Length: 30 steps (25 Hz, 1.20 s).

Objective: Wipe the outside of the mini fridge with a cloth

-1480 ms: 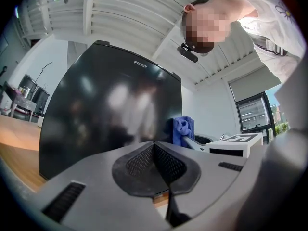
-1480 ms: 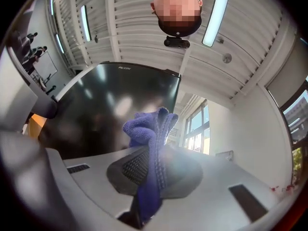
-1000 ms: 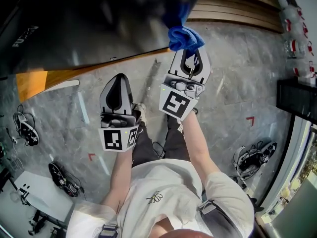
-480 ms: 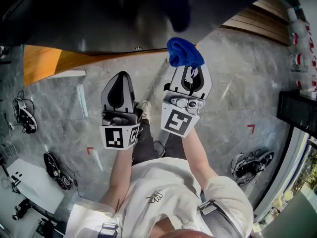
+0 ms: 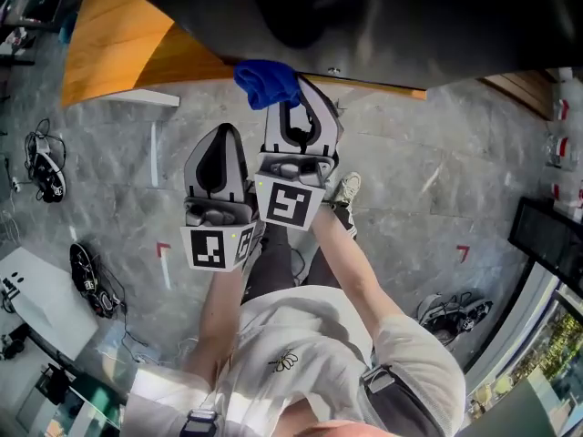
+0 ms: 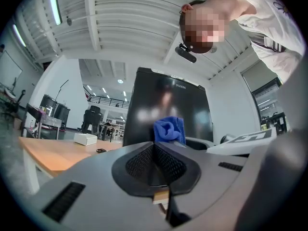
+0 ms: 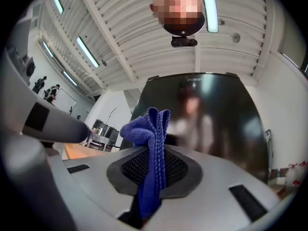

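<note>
The right gripper [image 5: 291, 107] is clamped on a blue cloth [image 7: 151, 143]: in the right gripper view its jaws pinch a narrow fold of it, and the rest bunches up in a loose tuft above the tips. In the head view the cloth [image 5: 264, 82] sits at the gripper's tip, right at the lower edge of the fridge [image 5: 410, 25]; whether it touches the dark face cannot be told. The fridge [image 7: 216, 119] fills the space ahead of these jaws, its glossy black front giving a blurred reflection of the person. The left gripper [image 5: 221, 135] is held just beside the right one, on its left and a little further back from the fridge. Its jaws [image 6: 155, 162] are closed together with nothing between them. The left gripper view looks past them to the cloth [image 6: 169, 130] and, behind it, the fridge [image 6: 159, 100]. A wooden table [image 5: 118, 44] shows left of the fridge, with its edge running on below the fridge's face; a small white box [image 6: 86, 138] lies on it. Below is a grey floor [image 5: 410, 171] with red corner marks [image 5: 463, 253], and the person's shoe [image 5: 346, 188] shows just beside the right forearm.
</note>
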Tool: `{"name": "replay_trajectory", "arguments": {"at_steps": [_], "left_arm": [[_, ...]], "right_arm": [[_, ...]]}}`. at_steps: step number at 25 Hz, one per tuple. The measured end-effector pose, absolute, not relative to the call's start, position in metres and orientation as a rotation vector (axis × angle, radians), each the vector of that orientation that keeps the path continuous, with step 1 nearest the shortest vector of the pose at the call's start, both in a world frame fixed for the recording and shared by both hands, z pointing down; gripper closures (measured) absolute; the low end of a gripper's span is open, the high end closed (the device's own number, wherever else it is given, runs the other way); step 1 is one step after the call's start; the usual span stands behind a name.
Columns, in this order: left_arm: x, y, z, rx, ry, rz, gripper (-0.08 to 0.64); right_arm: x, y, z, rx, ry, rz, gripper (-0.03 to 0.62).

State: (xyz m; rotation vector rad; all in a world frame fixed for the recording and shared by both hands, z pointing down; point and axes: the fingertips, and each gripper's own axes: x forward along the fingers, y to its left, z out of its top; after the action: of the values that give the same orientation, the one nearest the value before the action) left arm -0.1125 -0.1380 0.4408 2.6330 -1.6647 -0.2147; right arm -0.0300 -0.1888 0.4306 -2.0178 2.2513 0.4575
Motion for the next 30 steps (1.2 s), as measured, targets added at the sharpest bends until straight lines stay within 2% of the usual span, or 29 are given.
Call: {"name": "replay_trajectory", "arguments": {"at_steps": [7,14,21,30], "left_arm": [[-0.178,-0.130,0.449,2.554,-1.782,-0.187,0.555],[-0.198,-0.123,0.449,2.537,-1.810,-0.175,0.555],[-0.182,-0.126,0.456,2.554,-1.765,-0.148,0.555],[-0.152,-0.129,0.460,2.584,-1.693,-0.161,0.555]], "right_arm": [[-0.119,-0.232,0.444,-1.929,2.374,0.490,0.531],[-0.136,-0.252,0.442,-1.952,2.365,0.568,0.531],[-0.097,-0.243,0.444,-2.053,2.343,0.643,0.531],[0.016,-0.214,0.467,-2.296,2.222,0.598,0.530]]}}
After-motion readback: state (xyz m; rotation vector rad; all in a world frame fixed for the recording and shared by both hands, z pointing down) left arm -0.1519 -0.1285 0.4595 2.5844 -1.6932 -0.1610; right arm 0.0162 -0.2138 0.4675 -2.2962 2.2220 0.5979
